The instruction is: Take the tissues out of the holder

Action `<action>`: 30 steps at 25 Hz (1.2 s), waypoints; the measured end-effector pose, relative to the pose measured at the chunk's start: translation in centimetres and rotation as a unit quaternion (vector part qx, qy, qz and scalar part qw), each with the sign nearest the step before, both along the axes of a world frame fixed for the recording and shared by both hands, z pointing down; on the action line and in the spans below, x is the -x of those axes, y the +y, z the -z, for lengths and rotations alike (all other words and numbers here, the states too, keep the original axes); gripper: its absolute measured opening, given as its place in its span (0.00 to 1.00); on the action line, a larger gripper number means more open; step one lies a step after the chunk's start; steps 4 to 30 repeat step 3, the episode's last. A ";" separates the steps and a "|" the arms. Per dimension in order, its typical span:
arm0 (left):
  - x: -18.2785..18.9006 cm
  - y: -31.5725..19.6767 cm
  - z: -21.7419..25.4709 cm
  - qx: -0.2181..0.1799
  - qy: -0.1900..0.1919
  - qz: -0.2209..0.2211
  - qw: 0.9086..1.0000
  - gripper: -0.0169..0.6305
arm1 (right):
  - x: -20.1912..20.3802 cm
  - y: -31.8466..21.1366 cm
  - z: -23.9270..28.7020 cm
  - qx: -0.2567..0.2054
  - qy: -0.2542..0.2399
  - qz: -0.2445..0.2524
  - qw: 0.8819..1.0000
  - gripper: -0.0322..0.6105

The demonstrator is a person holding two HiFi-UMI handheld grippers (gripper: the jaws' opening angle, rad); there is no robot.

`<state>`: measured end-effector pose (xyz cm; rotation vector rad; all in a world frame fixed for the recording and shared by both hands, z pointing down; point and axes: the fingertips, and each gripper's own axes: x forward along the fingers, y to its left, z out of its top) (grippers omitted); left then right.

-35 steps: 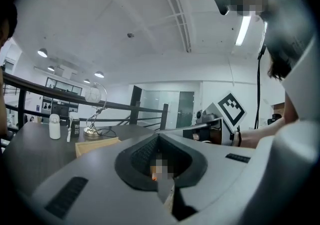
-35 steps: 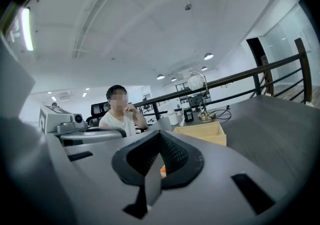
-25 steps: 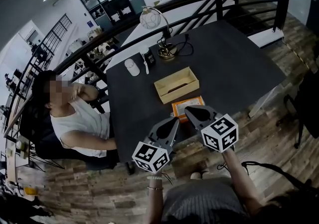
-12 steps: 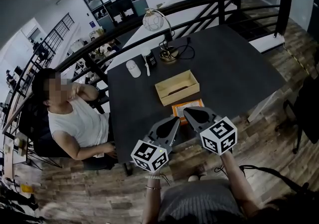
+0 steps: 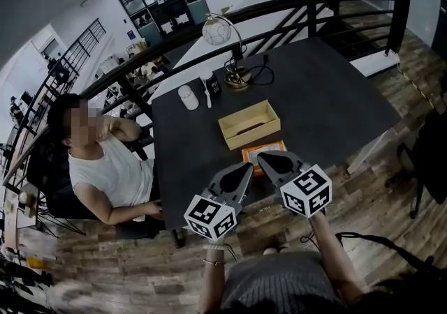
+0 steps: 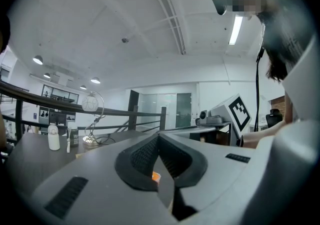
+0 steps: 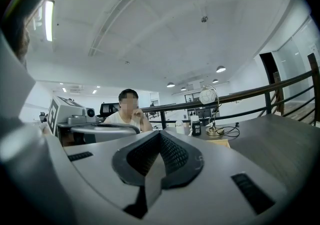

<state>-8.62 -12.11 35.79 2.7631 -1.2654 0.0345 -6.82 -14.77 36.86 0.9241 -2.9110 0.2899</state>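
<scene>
Left gripper [image 5: 244, 170] and right gripper [image 5: 265, 158], the 2 closed and empty, hover together, seemingly readied; wooden tissue holder [image 5: 249, 124] lies ahead.

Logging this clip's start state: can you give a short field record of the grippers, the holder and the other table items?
left gripper: jaws together, empty, over the near edge of the table
right gripper: jaws together, empty, beside the left
tissue holder: wooden box, mid-table, untouched
orange pack: between holder and grippers
far side: lamp, dark can, white bottle
seated person: at the table's left
</scene>
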 end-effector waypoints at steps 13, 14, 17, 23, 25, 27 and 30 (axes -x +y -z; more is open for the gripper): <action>0.0 -0.1 0.0 0.000 -0.001 0.000 1.000 0.04 | 0.1 0.0 0.0 0.001 0.000 0.002 1.000 0.07; 0.0 -0.1 0.0 0.000 -0.001 0.000 1.000 0.04 | 0.1 0.0 0.0 0.001 0.000 0.002 1.000 0.07; 0.0 -0.1 0.0 0.000 -0.001 0.000 1.000 0.04 | 0.1 0.0 0.0 0.001 0.000 0.002 1.000 0.07; 0.0 -0.1 0.0 0.000 -0.001 0.000 1.000 0.04 | 0.1 0.0 0.0 0.001 0.000 0.002 1.000 0.07; 0.0 -0.1 0.0 0.000 -0.001 0.000 1.000 0.04 | 0.1 0.0 0.0 0.001 0.000 0.002 1.000 0.07; 0.0 -0.1 0.0 0.000 -0.001 0.000 1.000 0.04 | 0.1 0.0 0.0 0.001 0.000 0.002 1.000 0.07; 0.0 -0.1 0.0 0.000 -0.001 0.000 1.000 0.04 | 0.1 0.0 0.0 0.001 0.000 0.002 1.000 0.07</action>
